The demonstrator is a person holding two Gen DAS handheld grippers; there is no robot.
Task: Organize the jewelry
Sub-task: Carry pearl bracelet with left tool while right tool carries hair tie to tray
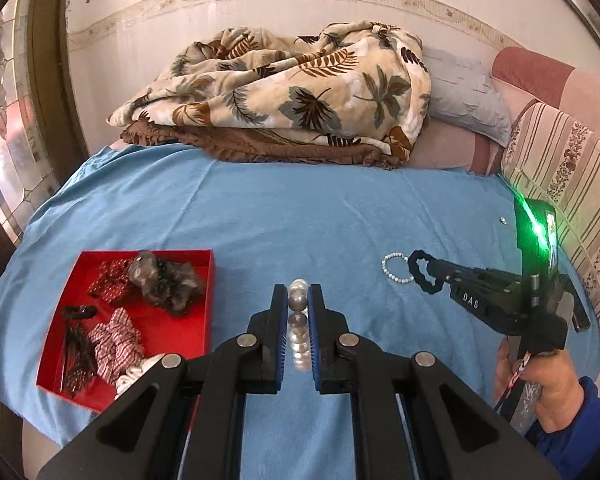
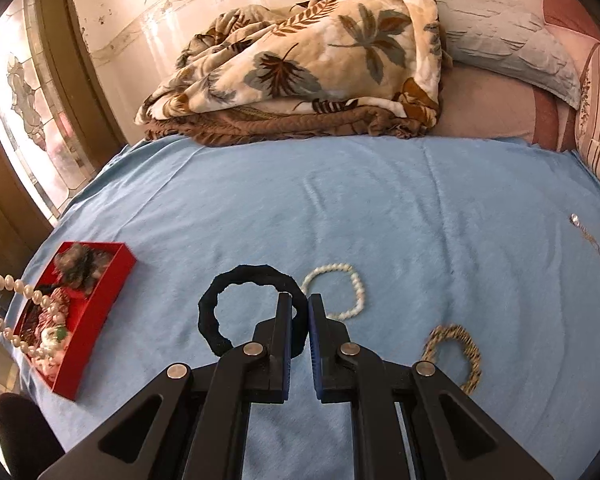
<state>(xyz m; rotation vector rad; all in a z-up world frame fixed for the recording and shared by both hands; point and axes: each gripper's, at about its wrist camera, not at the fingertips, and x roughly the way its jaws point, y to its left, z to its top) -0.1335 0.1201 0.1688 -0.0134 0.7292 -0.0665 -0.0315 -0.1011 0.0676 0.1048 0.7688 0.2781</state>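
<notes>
My left gripper (image 1: 299,290) is shut on a pearl necklace (image 1: 298,312), held above the blue sheet right of the red box (image 1: 204,304); the strand also hangs in the right wrist view (image 2: 16,312) over the box (image 2: 100,312). My right gripper (image 2: 300,300) is shut on a black hair tie (image 2: 220,304), seen in the left wrist view (image 1: 422,276) too. A white bead bracelet (image 2: 356,284) lies just beyond it on the sheet, also in the left wrist view (image 1: 392,268). A gold-patterned scrunchie (image 2: 470,356) lies to the right.
The red box holds several scrunchies and hair clips (image 1: 116,340). A thin chain with a small pendant (image 2: 584,234) lies far right. A leaf-print blanket (image 1: 284,92) and pillows (image 1: 468,96) pile at the back. A striped cushion (image 1: 568,172) borders the right.
</notes>
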